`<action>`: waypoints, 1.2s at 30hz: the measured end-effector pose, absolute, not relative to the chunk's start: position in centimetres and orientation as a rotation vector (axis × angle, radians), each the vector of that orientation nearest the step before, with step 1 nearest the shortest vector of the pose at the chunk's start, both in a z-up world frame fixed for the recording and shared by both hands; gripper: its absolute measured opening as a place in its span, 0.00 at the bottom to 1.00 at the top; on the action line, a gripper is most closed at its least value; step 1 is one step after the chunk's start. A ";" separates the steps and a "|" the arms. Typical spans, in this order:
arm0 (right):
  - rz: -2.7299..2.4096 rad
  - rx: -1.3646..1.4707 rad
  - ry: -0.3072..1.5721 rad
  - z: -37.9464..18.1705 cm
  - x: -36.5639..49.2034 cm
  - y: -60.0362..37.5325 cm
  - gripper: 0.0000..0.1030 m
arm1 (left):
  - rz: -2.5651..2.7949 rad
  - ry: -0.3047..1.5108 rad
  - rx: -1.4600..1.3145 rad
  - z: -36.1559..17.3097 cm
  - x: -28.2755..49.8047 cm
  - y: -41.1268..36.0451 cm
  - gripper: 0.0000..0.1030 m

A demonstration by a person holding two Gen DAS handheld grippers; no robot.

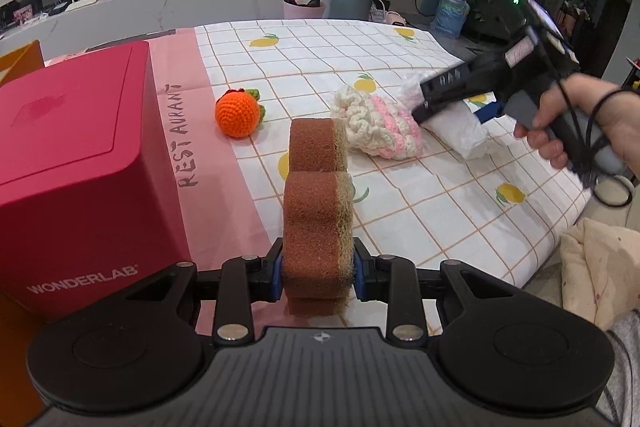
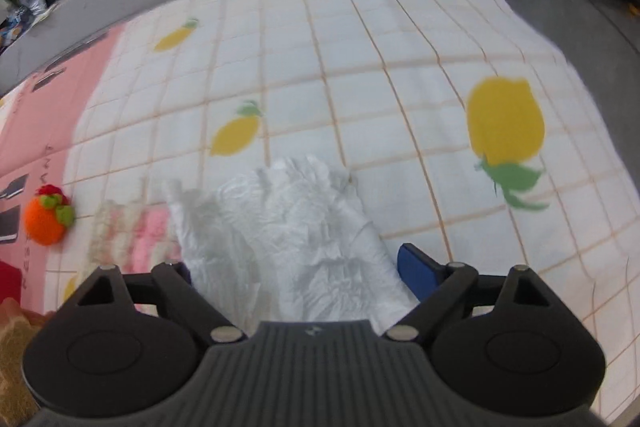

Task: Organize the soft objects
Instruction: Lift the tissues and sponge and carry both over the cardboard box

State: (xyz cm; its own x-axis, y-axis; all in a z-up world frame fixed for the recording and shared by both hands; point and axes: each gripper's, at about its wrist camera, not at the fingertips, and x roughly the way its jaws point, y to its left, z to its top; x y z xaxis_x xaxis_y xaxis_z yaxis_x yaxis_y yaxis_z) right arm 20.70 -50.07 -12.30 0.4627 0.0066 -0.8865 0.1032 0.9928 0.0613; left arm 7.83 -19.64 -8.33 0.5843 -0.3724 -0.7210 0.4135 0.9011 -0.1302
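Note:
My left gripper [image 1: 318, 275] is shut on the near end of a brown scouring sponge [image 1: 316, 195], which sticks out forward above the tablecloth. An orange crochet fruit [image 1: 237, 115] and a pink-and-white crochet piece [image 1: 380, 125] lie on the cloth beyond it. To the right, a hand holds my right gripper [image 1: 452, 115], tilted down over a crumpled white tissue [image 1: 460, 135]. In the right wrist view that gripper [image 2: 300, 271] stands open, with the white tissue [image 2: 296, 227] lying loose between its wide jaws. The crochet piece [image 2: 132, 231] and the orange fruit [image 2: 46, 223] sit to its left.
A red lidded box [image 1: 72, 155] marked WONDERLAB stands at the left, close beside the sponge. The checked lemon-print tablecloth [image 1: 320, 59] covers the table, whose edge drops off on the right. A person's hand [image 1: 600, 123] grips the right tool. A cream cushion [image 1: 600, 259] lies past the table's right edge.

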 end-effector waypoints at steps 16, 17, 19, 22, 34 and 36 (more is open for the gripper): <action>-0.144 0.107 1.022 -10.9 18.1 -49.8 0.25 | -0.422 0.802 0.056 -7.9 8.2 -19.8 0.34; -0.139 0.115 1.012 -10.4 17.7 -49.7 0.25 | -0.424 0.792 0.053 -7.8 8.1 -19.8 0.34; -0.131 0.120 0.991 -9.3 16.9 -49.3 0.25 | -0.429 0.778 0.040 -7.5 8.0 -19.6 0.34; -0.118 0.138 0.944 -7.3 15.8 -48.6 0.25 | -0.447 0.759 0.033 -7.0 7.7 -19.4 0.34; 0.089 0.187 0.693 2.9 10.7 -41.2 0.25 | -0.447 0.645 0.046 -2.0 5.8 -19.0 0.34; 0.128 0.159 0.645 5.5 9.6 -39.3 0.25 | -0.441 0.620 0.045 -0.9 5.4 -18.6 0.34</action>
State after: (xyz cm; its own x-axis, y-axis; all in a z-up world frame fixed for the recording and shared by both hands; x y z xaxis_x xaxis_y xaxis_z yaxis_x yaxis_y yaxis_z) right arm 9.60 -39.26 5.47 0.7917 0.1677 -0.5875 -0.0690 0.9800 0.1867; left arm 5.38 -18.62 -0.86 0.7241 -0.3865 -0.5712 0.4131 0.9063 -0.0895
